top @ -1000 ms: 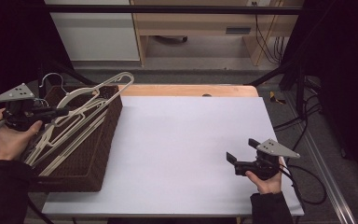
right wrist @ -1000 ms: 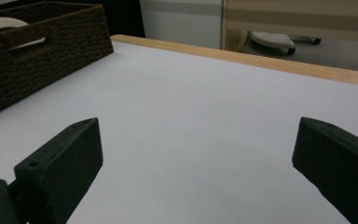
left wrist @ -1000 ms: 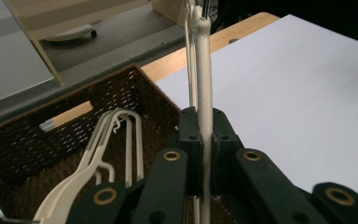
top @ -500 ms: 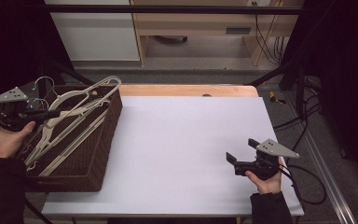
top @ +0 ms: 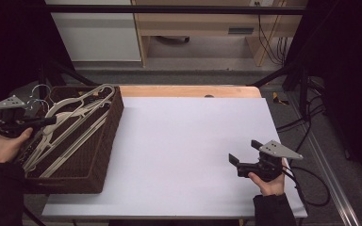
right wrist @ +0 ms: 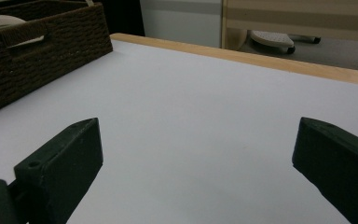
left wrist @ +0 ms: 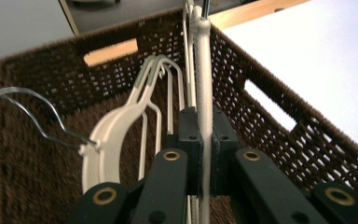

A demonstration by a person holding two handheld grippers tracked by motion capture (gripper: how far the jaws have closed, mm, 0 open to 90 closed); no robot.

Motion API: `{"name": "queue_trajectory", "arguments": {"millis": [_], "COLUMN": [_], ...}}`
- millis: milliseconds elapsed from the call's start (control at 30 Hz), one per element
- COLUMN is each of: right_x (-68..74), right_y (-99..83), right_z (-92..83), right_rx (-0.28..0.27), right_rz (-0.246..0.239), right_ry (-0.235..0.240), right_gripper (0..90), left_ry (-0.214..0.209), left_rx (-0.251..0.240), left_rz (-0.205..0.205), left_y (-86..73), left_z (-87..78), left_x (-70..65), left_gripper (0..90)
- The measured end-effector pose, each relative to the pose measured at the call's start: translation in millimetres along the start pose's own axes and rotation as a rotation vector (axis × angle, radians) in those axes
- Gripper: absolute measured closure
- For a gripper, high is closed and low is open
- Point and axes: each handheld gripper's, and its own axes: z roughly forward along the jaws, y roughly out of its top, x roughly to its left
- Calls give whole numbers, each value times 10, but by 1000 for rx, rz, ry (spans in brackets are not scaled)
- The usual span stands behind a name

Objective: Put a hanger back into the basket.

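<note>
At the far left of the high view, the person's left hand (top: 2, 143) holds the left hand-held gripper (top: 52, 120) over the near left part of a dark brown woven basket (top: 106, 150), which sits on the left end of the worktop (top: 188, 141). In the left gripper view, that gripper's two black jaws are clamped tight on the thin cream-white bar of a hanger (left wrist: 204, 84), which runs straight up between the pads toward the basket's far wall. The gripped hanger (top: 82, 101) sits above the basket, angled from the gripper toward the basket's far right corner. More cream-white hangers (top: 61, 141) lie piled inside the basket beneath and beside it, their long arms slanting from near left to far right; in the left gripper view one of them shows a bent silver wire hook (left wrist: 32, 109) pointing to the left. The basket has slot handles cut into its walls. To the right of the basket spreads the white surface of the worktop, edged at the far side by a strip of pale wood (top: 188, 91). Near the right front corner, well apart from the basket, the person's right hand (top: 268, 181) holds the right hand-held gripper (top: 245, 151) low over the white surface, pointing left. In the right gripper view its jaws stand wide apart with nothing between them.
</note>
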Motion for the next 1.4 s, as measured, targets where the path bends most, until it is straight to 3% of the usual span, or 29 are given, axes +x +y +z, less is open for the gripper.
{"name": "queue_trajectory", "arguments": {"millis": [767, 900, 967, 1200, 1300, 1400], "right_x": [-1, 5, 6, 1, 2, 2], "right_y": [2, 5, 5, -1, 0, 0], "right_z": [-7, -8, -8, -1, 0, -1], "right_rx": [-4, -1, -2, -2, -3, -1], "right_rz": [-1, 8, 9, -1, 0, 1], "right_ry": [1, 2, 2, 2, 2, 3], "right_gripper": [21, 21, 21, 21, 21, 21], "left_ry": [-11, 24, 67, 121, 164, 166], "left_rx": [96, 142, 157, 118, 93, 27], "left_rz": [-122, -148, -157, -212, -234, -255], "left_y": [-378, -390, -411, -432, -440, -425], "left_z": [411, 451, 447, 303, 226, 114], "left_x": [-6, 2, 24, 75, 70, 27], "left_gripper": [841, 834, 823, 756, 710, 662]}}
